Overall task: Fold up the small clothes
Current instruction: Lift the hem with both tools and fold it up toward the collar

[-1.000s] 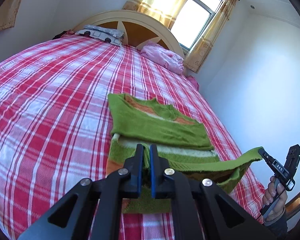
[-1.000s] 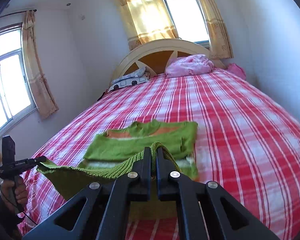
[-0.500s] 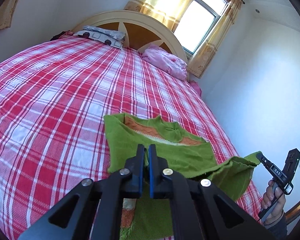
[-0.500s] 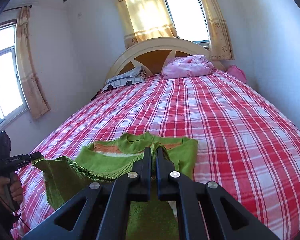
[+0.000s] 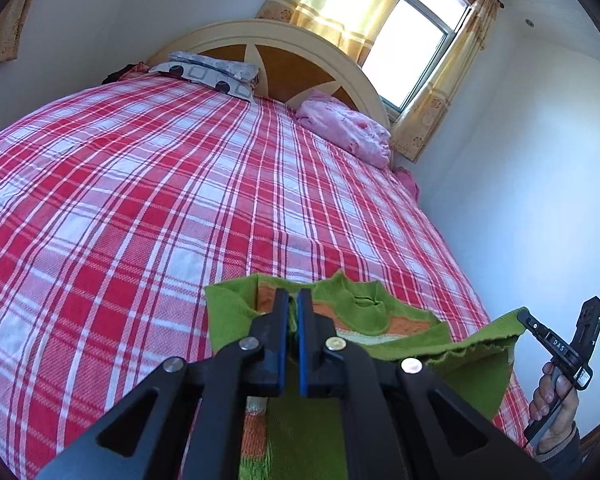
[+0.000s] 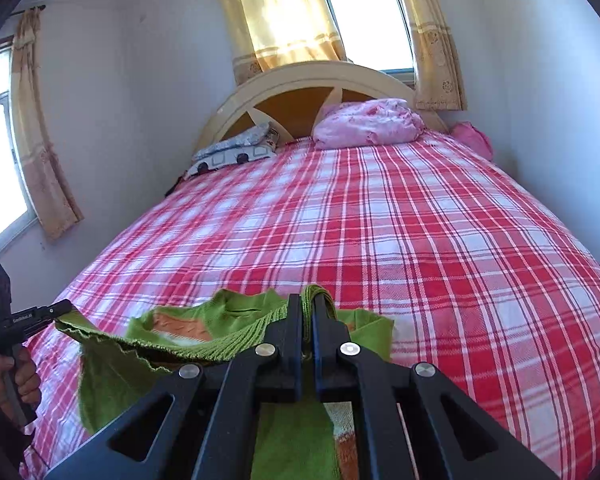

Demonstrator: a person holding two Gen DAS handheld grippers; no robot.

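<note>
A green knitted sweater point(image 5: 356, 308) with orange and white bands lies on the near end of the bed. Its lower hem hangs taut in the air between my two grippers, over the collar end point(image 6: 244, 312). My left gripper point(image 5: 292, 300) is shut on one hem corner; in the right wrist view its tip point(image 6: 62, 307) pinches the green edge at far left. My right gripper point(image 6: 307, 304) is shut on the other hem corner, which bunches over its fingertips. In the left wrist view the right gripper point(image 5: 523, 315) shows at far right, with a person's hand point(image 5: 552, 404) on its handle.
The bed has a red and white plaid sheet point(image 5: 140, 200). A patterned grey pillow point(image 5: 208, 74) and a pink pillow point(image 5: 344, 128) lie against the arched headboard point(image 6: 300, 80). White walls run close along both sides. Curtained windows stand behind the headboard and at left.
Both grippers have travelled toward the headboard with the hem held between them. The lifted lower half has come over the upper half, and the collar now lies just under the fingertips.
</note>
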